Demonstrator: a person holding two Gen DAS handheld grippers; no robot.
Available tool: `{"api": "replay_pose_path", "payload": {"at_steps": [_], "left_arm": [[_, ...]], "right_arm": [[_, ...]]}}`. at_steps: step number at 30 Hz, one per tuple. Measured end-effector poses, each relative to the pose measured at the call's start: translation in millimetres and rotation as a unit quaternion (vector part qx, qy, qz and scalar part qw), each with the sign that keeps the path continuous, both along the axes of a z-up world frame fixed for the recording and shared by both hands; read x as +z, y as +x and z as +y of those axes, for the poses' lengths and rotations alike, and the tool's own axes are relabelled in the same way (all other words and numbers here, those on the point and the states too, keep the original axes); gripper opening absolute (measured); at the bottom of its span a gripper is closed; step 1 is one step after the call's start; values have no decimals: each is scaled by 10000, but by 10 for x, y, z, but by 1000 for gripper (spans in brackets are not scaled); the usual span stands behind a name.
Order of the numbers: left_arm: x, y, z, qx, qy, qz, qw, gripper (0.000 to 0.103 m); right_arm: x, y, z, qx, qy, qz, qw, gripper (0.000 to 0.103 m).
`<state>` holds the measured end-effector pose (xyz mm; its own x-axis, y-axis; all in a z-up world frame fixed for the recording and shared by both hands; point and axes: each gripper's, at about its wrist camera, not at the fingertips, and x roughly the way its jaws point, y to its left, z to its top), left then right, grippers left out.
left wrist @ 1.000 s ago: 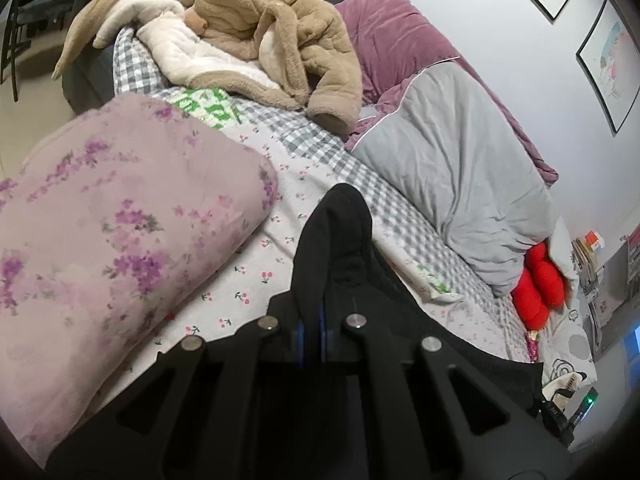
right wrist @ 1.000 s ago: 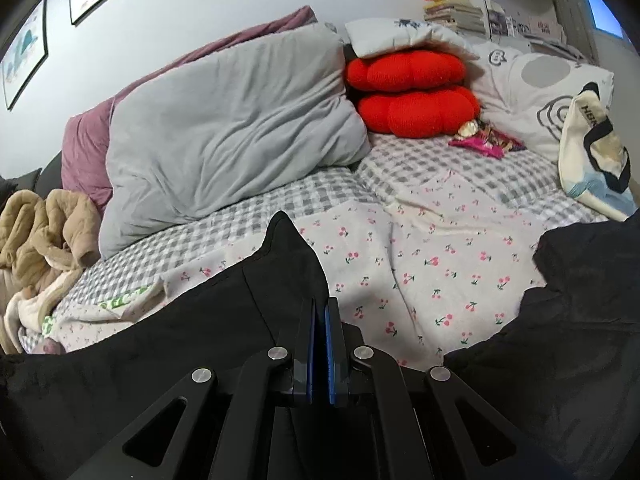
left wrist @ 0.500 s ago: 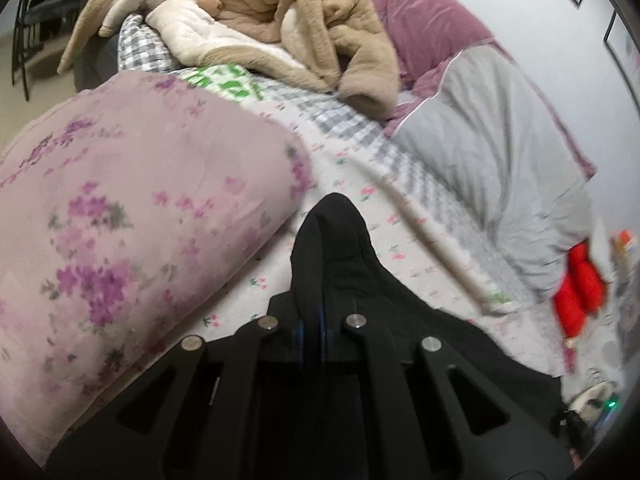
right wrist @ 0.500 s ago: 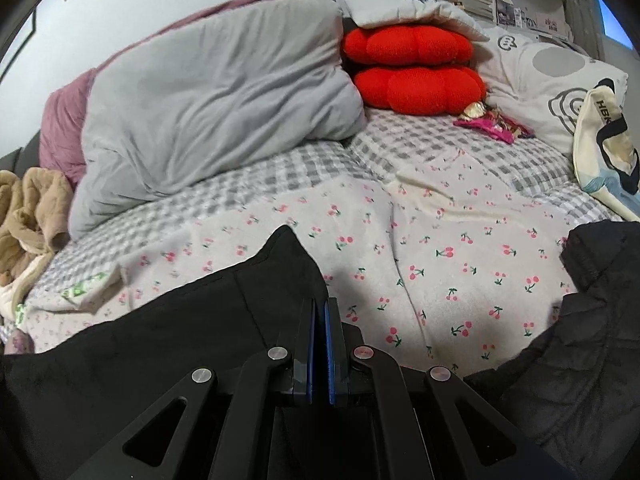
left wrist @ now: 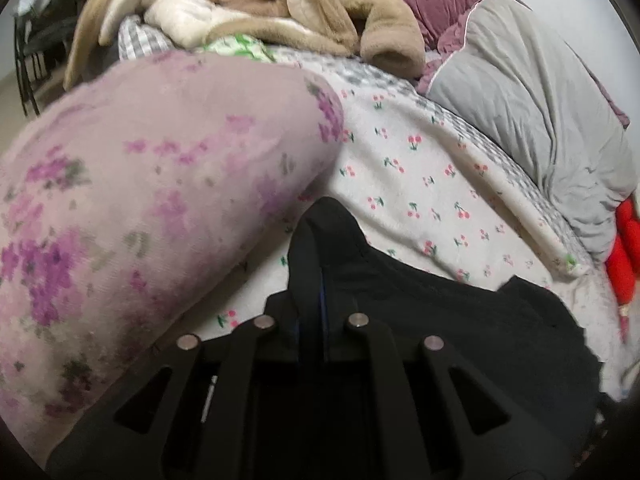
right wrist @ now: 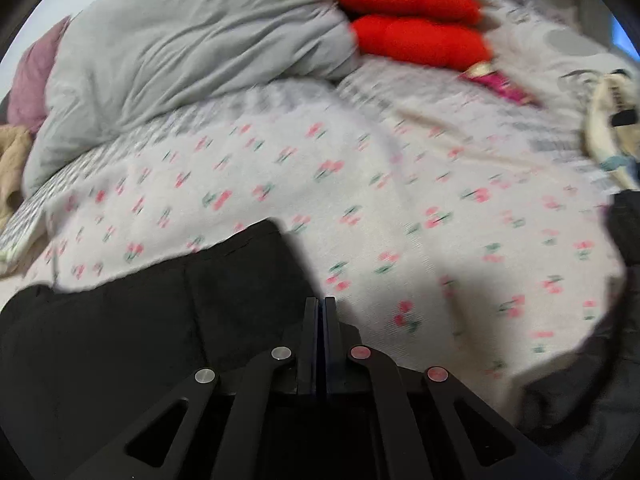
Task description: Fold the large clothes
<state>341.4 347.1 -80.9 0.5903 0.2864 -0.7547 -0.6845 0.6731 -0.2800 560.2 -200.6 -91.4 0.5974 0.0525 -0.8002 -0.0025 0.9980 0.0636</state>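
Carrying a large black soft-fleece garment (left wrist: pixel 460 304) low over the white cherry-print bedsheet (left wrist: pixel 420 168), both tools are pinching cloth. Left gripper (left wrist: pixel 316 280) has its jaws clamped together on a raised peak of black fabric. Right gripper (right wrist: pixel 319 312) shows jaws pressed tight too, with the garment's edge (right wrist: pixel 240 264) lying against its left side; it looks to be gripping that edge, though the exact bite is hidden under the fingers.

To do this step well, I'd judge both corners should travel level and together, cloth taut between them, and be laid flat on the open sheet before either grip lets go. Watch the bulky pink floral quilt (left wrist: pixel 140 208) close on the left: dragging the fabric against it would bunch the fold.

Now the garment itself: matte black, thick and plush-looking, limp, draping in a broad band between the two tools, its far edge lying on the sheet. The right view is motion-blurred, so finer detail is lost.
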Motion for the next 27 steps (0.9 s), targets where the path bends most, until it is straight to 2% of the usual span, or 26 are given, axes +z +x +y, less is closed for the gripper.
{"api": "replay_pose_path", "payload": {"at_steps": [1, 2, 3, 5, 7, 8, 9, 11, 12, 13, 14, 15, 16, 17, 18, 20, 22, 25, 27], "left_arm": [[21, -20, 15, -17, -82, -57, 9999, 13], [66, -58, 54, -39, -267, -121, 9996, 23], [107, -87, 67, -56, -400, -195, 9990, 29], [223, -161, 95, -145, -595, -448, 9971, 57], [284, -155, 102, -325, -682, -487, 9960, 70], [285, -129, 116, -430, -721, -373, 9958, 70], [254, -91, 124, -463, -749, -212, 9959, 70], [110, -27, 117, -518, -824, 75, 9952, 69], [46, 1, 107, -568, -853, 174, 9946, 66], [-55, 45, 81, -626, -856, 368, 9937, 46], [-148, 85, 51, -669, -833, 595, 9925, 23], [-196, 101, 34, -675, -779, 678, 9924, 16], [-188, 108, 10, -677, -676, 664, 9932, 9], [-131, 112, -27, -672, -459, 604, 9949, 7], [-75, 106, -48, -653, -324, 531, 9959, 6], [132, 68, -89, -572, 13, 129, 9983, 6], [411, 25, -167, -553, 416, -449, 9966, 6], [645, 71, -245, -509, 843, -714, 9926, 6], [640, 138, -268, -464, 1027, -652, 9915, 6]], "right_arm": [[25, 0, -17, 26, 40, 0, 10000, 3], [71, -1, -48, 95, 189, 2, 9998, 4], [128, -6, -93, 195, 428, 0, 9989, 9], [253, -15, -219, 308, 920, 9, 9953, 17], [324, -35, -338, 400, 1192, 43, 9921, 48], [325, -51, -355, 454, 1246, 23, 9912, 83], [319, -69, -375, 525, 1298, -46, 9901, 90], [205, -56, -332, 632, 1285, 68, 9897, 88], [128, -25, -295, 617, 1209, 185, 9906, 82], [36, -2, -241, 599, 1084, 350, 9917, 73], [-72, 15, -166, 672, 1000, 521, 9913, 43], [-106, 9, -114, 734, 959, 542, 9912, 22], [-99, 1, -51, 768, 746, 451, 9932, 18], [-55, -18, 9, 831, 546, 336, 9945, 8], [14, -36, 38, 828, 449, 195, 9954, 5], [247, -67, 25, 575, 377, -231, 9974, 4], [491, -120, 33, 408, 296, -684, 9964, 4], [864, -246, 172, 140, -86, -1450, 9893, 4], [926, -235, 248, 44, -270, -1622, 9864, 4]]}}
